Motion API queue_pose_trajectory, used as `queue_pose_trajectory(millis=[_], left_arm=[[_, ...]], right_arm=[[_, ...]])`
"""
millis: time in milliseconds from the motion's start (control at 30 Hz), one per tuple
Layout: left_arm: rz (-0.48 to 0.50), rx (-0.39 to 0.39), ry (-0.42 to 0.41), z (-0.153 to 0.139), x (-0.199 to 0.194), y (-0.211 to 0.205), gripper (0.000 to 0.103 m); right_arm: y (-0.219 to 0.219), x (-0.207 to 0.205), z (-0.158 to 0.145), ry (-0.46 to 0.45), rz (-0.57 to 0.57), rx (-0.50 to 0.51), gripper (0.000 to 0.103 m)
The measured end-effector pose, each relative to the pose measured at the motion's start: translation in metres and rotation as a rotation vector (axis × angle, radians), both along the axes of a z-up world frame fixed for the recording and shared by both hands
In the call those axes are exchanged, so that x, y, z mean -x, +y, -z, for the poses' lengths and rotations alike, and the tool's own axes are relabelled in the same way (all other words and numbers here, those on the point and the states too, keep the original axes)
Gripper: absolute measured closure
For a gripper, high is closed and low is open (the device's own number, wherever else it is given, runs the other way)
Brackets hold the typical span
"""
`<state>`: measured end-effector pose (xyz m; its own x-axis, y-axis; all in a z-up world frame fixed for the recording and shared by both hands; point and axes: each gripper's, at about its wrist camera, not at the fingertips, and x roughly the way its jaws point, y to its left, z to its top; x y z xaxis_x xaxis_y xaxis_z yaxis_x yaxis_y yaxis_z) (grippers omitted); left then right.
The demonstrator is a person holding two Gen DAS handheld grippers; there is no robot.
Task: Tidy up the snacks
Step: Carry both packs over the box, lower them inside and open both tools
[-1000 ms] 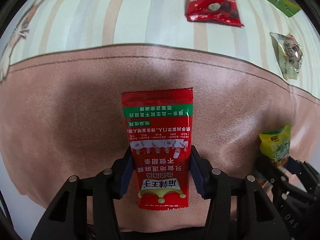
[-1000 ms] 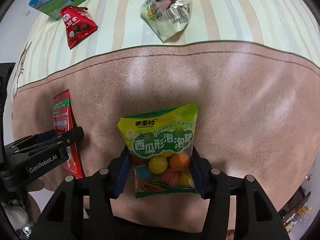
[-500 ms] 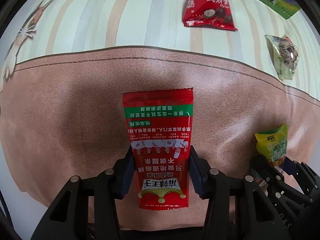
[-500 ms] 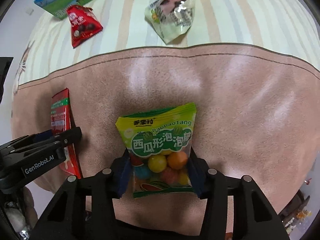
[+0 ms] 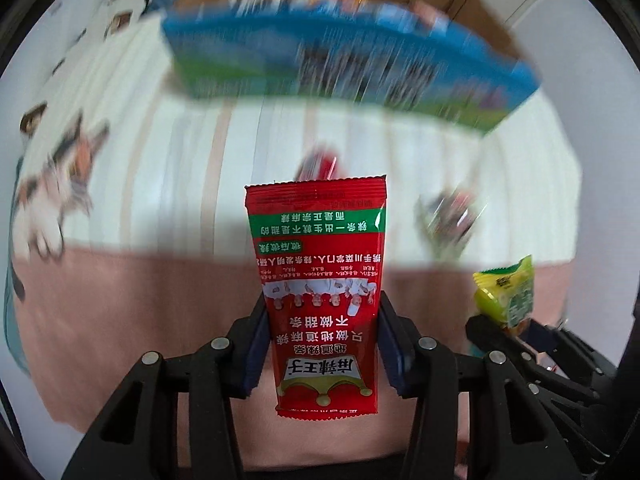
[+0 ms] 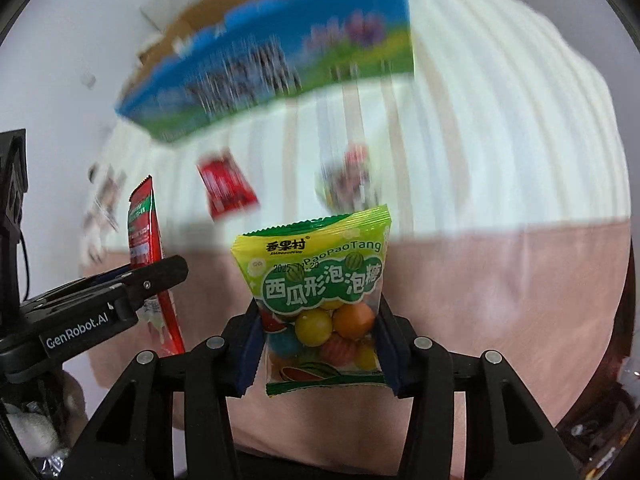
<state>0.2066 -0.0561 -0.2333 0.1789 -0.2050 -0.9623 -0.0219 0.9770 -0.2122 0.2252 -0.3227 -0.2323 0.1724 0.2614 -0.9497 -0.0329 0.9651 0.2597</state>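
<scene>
**Striped bedding, open box, two packets held in the grippers**

Striped cream bedding (image 5: 160,184) covers the far surface, with a pink blanket (image 6: 500,300) laid over the near part. At the far edge stands a cardboard box (image 5: 472,4) with a blue-and-green printed side (image 6: 280,60); the view is blurred, so its contents cannot be told. Two loose packets lie on the striped bedding between the box and the blanket: a small red one (image 6: 226,188) and a pale, clear one (image 6: 352,180), apart from each other. Both are blurred.

The left gripper (image 5: 320,344) is level and points toward the box. Its jaws are closed on the lower half of a tall red packet (image 5: 320,280), which stands upright between the blue pads with its print upside down.

The right gripper (image 6: 320,340) is beside it, pointing the same way. Its jaws are closed on the lower part of a yellow-green bag of gumballs (image 6: 316,300). The bag stands upright, its top clear of the fingers. Both packets are held above the pink blanket.
</scene>
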Motion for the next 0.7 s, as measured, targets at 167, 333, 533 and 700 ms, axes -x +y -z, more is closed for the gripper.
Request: queue_pose_trajectory(millis=[167, 333, 533, 700], left_arm=[[0.028, 0.026, -0.131, -0.066, -0.05, -0.002, 0.057], [0.061, 0.032, -0.195, -0.106, -0.119, -0.001, 0.057], [0.076, 0.033, -0.153, -0.099, -0.216, 0.004, 0.057], [0.099, 0.074, 0.005, -0.059, -0.293, 0.0, 0.057]], right_arm=[[-0.001, -0.054, -0.058, -0.096, 0.009, -0.068, 0.052], [0.008, -0.128, -0.097, -0.161, 0.002, -0.102, 0.052], [0.017, -0.219, -0.102, -0.153, -0.01, -0.038, 0.052], [0.016, -0.288, -0.067, -0.058, 0.01, 0.018, 0.052]])
